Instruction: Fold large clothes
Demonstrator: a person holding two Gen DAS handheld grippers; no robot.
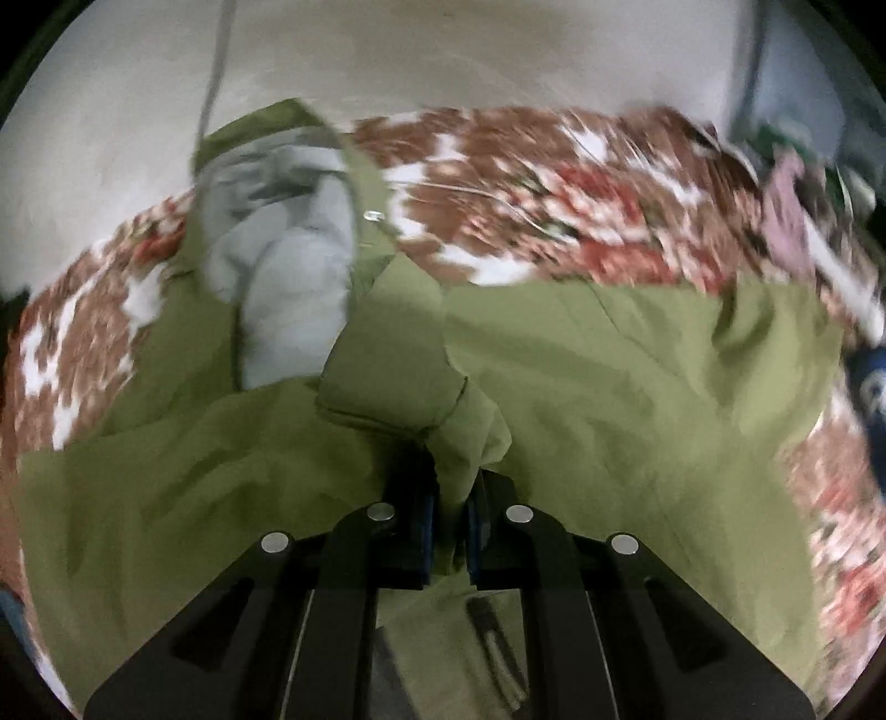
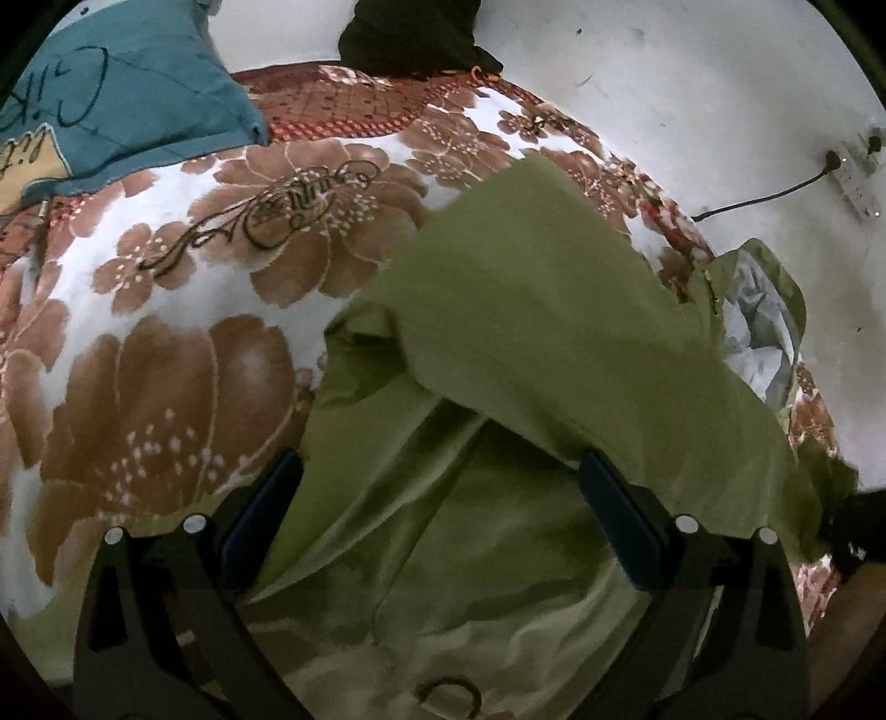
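An olive-green jacket (image 1: 609,376) with a grey lining (image 1: 288,266) lies spread on a floral bedspread (image 1: 526,183). My left gripper (image 1: 451,498) is shut on a bunched fold of the green fabric, which sticks up between its pads. In the right wrist view the same jacket (image 2: 526,332) lies folded over itself, its grey lining (image 2: 758,327) showing at the far right. My right gripper (image 2: 437,498) is open, its fingers wide apart just above the green fabric, holding nothing.
A teal pillow (image 2: 127,94) lies at the bed's far left, a dark cloth (image 2: 415,39) at the back. A pale wall (image 2: 692,111) with a power strip (image 2: 855,166) and cable runs behind. More clothes (image 1: 797,188) are piled at the right.
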